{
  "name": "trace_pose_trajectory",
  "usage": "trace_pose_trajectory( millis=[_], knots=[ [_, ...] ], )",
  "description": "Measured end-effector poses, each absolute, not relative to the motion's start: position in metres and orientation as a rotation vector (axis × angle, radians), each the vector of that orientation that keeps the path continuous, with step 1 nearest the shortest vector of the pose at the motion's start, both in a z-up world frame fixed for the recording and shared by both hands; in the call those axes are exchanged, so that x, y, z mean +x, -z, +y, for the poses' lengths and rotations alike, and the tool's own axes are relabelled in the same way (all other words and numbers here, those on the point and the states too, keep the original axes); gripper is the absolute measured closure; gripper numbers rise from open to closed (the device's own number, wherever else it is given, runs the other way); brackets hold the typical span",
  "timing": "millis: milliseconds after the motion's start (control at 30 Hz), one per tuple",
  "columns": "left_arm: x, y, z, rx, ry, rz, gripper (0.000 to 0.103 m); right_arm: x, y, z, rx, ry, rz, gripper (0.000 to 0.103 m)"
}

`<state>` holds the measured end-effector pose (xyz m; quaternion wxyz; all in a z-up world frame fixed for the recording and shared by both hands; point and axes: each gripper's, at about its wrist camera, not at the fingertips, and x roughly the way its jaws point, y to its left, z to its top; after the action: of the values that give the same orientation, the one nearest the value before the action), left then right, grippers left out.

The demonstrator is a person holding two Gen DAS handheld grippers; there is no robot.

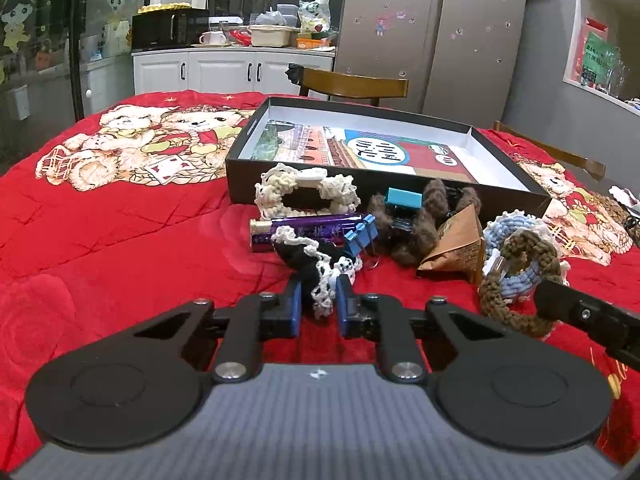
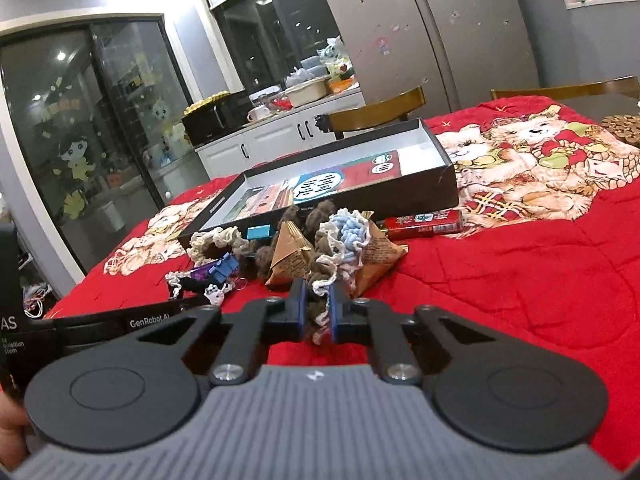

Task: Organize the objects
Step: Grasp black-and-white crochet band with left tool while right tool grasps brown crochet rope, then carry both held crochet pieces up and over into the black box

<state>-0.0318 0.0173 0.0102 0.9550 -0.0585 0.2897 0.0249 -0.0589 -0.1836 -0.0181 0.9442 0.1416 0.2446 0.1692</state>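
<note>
Both grippers clamped on scrunchies, box behind pile.
Left gripper pinches black-white scrunchie; right gripper pinches brown-blue scrunchie; box upper centre.

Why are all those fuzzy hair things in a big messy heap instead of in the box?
They haven't been sorted yet. The open box holds only a printed sheet, while the scrunchies, blue clips and brown packets lie jumbled in front of it. Each gripper pinches one: left gripper the black-and-white scrunchie, right gripper the brown-and-blue scrunchie.
</note>
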Motion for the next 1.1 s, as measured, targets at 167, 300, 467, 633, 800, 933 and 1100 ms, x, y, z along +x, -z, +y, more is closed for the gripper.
trace_pose_trajectory(
  millis=[167, 300, 467, 633, 800, 933, 1100],
  knots=[
    [-0.034, -0.012, 0.017, -0.121, -0.048, 0.577, 0.087, -0.064, 0.015, -0.184, 0.287, -0.368, 0.458, 0.093],
    [-0.037, -0.014, 0.018, -0.117, -0.052, 0.555, 0.088, -0.072, 0.009, -0.183, 0.285, -0.409, 0.416, 0.094],
    [-0.042, -0.02, 0.018, -0.11, -0.053, 0.513, 0.088, -0.074, 0.006, -0.182, 0.291, -0.432, 0.401, 0.094],
    [-0.046, -0.026, 0.02, -0.105, -0.075, 0.467, 0.089, -0.073, 0.006, -0.188, 0.336, -0.442, 0.403, 0.094],
    [-0.056, -0.037, 0.022, -0.082, -0.102, 0.371, 0.089, -0.075, 0.003, -0.189, 0.344, -0.464, 0.374, 0.094],
    [-0.06, -0.046, 0.028, -0.09, -0.115, 0.325, 0.089, -0.07, 0.0, -0.185, 0.343, -0.461, 0.364, 0.094],
    [-0.055, -0.06, 0.037, -0.109, -0.153, 0.288, 0.089, -0.045, -0.01, -0.184, 0.417, -0.45, 0.452, 0.094]
  ],
)
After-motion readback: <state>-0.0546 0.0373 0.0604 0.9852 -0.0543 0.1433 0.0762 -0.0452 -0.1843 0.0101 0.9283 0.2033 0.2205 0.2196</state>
